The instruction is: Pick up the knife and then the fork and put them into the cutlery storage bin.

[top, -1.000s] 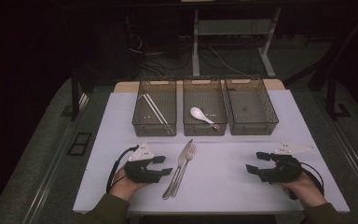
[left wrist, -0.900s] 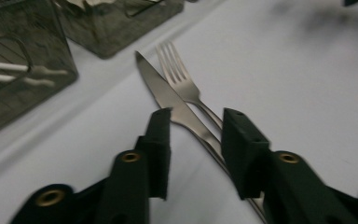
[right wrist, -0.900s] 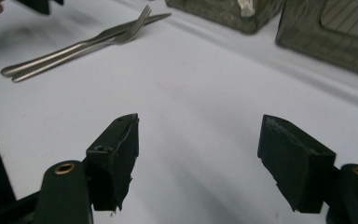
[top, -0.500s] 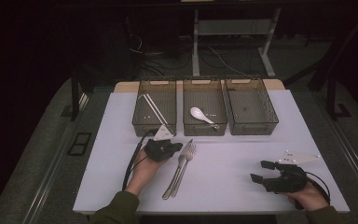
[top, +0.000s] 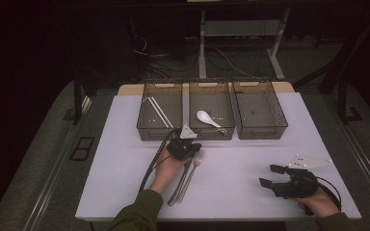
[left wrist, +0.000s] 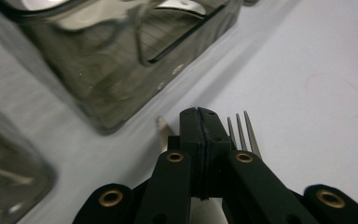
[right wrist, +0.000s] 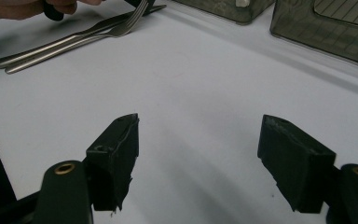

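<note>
High view first: the fork [top: 193, 172] lies on the white surface [top: 241, 197] in front of the middle bin [top: 212, 134], tight against a second utensil [top: 179, 186]. The left gripper [top: 185, 149] sits over their heads. In the left gripper view its jaws are pressed flat together, tines poking out just beside them, and I cannot tell whether any metal is pinched. That's the danger: lift now and it may come up empty, or drag both pieces and skew them. The bin wall is close too, so a forward nudge could knock it. The right gripper [top: 270, 175] rests well apart, jaws wide and empty.
</note>
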Demonstrator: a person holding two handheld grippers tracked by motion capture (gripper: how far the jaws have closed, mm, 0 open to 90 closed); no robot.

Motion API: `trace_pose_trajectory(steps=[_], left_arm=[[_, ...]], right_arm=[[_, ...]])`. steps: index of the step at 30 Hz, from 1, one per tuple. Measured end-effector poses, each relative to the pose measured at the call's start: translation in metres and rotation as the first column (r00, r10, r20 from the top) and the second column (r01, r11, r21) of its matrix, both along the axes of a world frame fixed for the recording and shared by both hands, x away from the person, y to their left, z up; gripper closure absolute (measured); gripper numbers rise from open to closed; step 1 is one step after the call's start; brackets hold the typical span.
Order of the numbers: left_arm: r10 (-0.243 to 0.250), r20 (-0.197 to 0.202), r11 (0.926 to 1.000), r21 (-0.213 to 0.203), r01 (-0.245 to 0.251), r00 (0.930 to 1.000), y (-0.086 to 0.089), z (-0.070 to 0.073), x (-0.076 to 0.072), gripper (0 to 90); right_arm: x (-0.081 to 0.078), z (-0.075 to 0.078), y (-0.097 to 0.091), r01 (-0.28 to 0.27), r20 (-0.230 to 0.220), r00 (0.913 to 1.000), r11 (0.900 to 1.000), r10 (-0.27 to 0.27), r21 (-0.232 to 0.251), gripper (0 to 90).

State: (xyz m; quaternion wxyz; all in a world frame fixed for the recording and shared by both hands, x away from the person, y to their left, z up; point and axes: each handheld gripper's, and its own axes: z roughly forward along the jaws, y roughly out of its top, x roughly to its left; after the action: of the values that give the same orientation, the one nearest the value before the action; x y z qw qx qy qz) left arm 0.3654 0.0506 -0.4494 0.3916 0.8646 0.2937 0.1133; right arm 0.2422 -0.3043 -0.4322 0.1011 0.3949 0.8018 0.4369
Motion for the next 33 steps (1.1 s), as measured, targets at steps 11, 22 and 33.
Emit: trace_pose_trajectory(steps=[11,22,33], left_arm=[[-0.087,-0.03,0.9958,-0.03,0.086,0.9958,-0.021,0.0,-0.011,89.0],[-0.191,-0.044,0.9812,-0.034,0.19,0.9805,-0.046,-0.001,-0.025,89.1],[-0.178,-0.049,0.984,-0.006,0.178,0.9828,-0.048,0.01,-0.038,76.5]], right_arm=[[0.0,0.0,0.0,0.002,0.003,1.0,1.0,-0.002,0.003,29.1],[0.001,0.0,-0.002,0.01,0.004,0.9999,0.9999,-0.01,0.009,29.1],[0.0,0.001,-0.002,0.006,0.008,0.9999,1.0,-0.006,0.005,29.1]])
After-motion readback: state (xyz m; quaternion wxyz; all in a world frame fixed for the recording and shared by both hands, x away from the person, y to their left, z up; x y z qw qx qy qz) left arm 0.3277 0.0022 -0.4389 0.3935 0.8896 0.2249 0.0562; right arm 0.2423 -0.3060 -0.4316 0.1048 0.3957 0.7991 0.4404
